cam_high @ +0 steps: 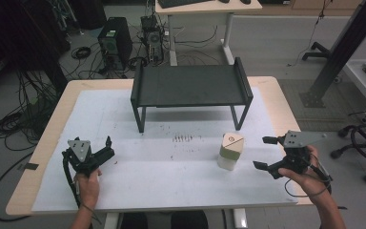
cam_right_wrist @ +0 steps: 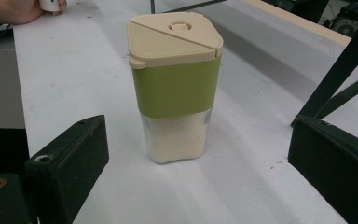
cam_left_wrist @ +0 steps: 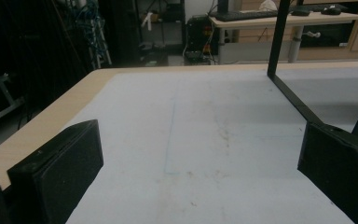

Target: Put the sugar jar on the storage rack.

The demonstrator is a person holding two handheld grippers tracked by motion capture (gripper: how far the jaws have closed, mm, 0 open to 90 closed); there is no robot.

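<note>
Step in hand: you are lining up your right gripper on the seasoning shaker, an approach by my reading, with no grasp made yet.
Shaker, place: it stands upright on the white mat, in front of the black shelf rack and near that rack's right front leg.
Shaker, make: clear base with pale granules, green band, beige three-cornered lid (see the right gripper view, shaker).
Right gripper: jaws spread wide and apart from the shaker, which sits between them but farther out; nothing is pinched.
Left gripper: jaws spread with bare mat between them, holding nothing, well to the left of the shaker.
Next move: push the right gripper forward until the pads flank the green band, keep it level, then close squarely on the flat sides (the lid corners would likely let it twist).
Risk: a low grip on the clear base may tip it, I judge.
Hidden: the shaker's far side and how firmly the lid sits cannot be made out.
Cut off: the rack appears in the left gripper view as two thin bars.
Hard to read: the small dark marks on the mat, left of the shaker, are too small to identify.
</note>
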